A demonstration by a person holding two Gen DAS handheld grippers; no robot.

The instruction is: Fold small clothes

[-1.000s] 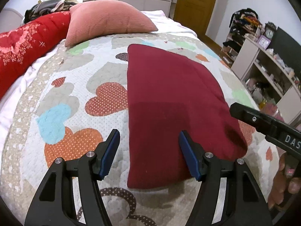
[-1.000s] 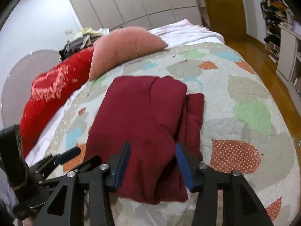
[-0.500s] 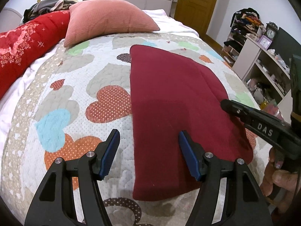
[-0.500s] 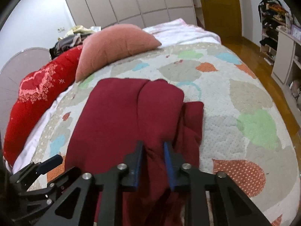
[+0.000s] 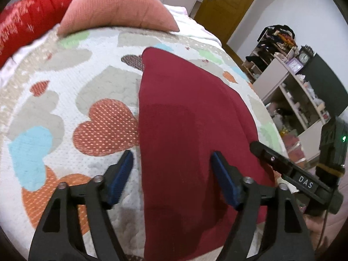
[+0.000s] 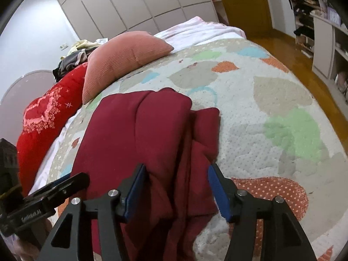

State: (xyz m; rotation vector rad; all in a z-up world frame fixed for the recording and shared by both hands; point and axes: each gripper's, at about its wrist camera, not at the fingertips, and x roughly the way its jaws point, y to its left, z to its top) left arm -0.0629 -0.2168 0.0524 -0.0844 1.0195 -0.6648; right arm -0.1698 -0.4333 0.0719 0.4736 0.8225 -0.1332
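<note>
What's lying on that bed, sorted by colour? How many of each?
Dark red garment: 1
Pink pillow: 1
Bright red quilt: 1
Heart-patterned bedspread: 1
Pile of grey and yellow clothes: 1, pieces too small to count
Total: 5

A bed with a heart-patterned quilt [image 6: 282,100] fills the room, a pink cushion [image 6: 121,54] and a red blanket [image 6: 43,117] at its far left, pale wardrobe doors [image 6: 139,6] behind, a wooden door [image 5: 226,6] far right, and open shelves [image 5: 298,100] along the right wall over a wooden floor [image 6: 289,50].
</note>
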